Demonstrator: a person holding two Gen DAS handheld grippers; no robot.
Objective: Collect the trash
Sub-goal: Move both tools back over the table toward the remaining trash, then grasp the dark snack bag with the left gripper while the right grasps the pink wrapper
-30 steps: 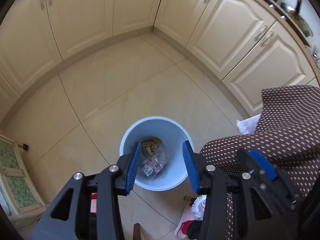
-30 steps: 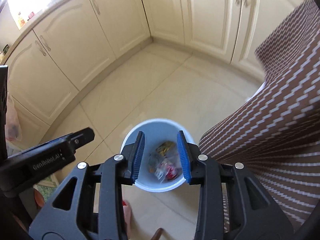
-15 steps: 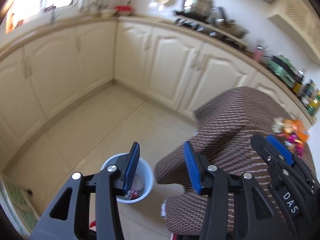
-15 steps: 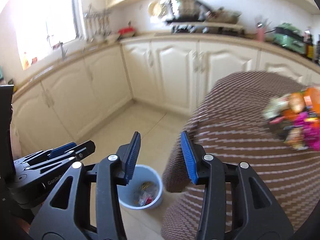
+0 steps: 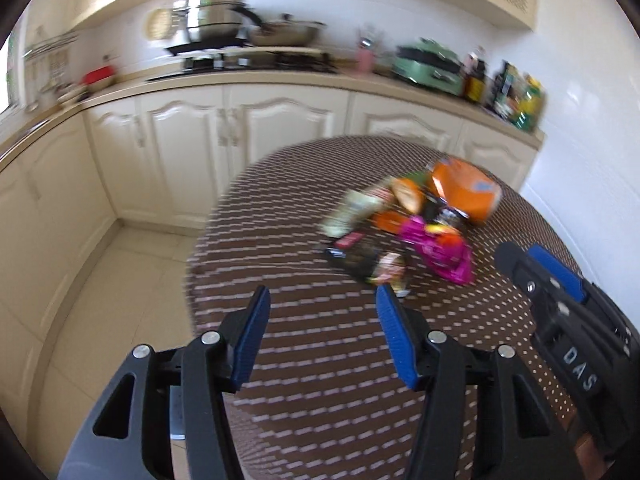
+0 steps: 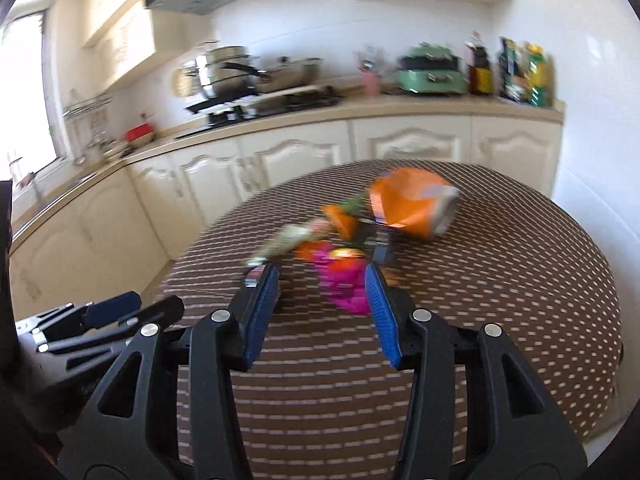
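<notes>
Both your grippers, left (image 5: pixel 322 334) and right (image 6: pixel 322 312), are spread wide and empty; go in fast and you'll scatter the wrappers (image 6: pixel 346 280) off the table (image 6: pixel 520 280)

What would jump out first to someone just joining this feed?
The bright heap of wrappers in the middle of the brown dotted tablecloth, topped by a big orange bag. A magenta wrapper lies nearest, just ahead of the open right gripper; the left gripper is open too.
</notes>
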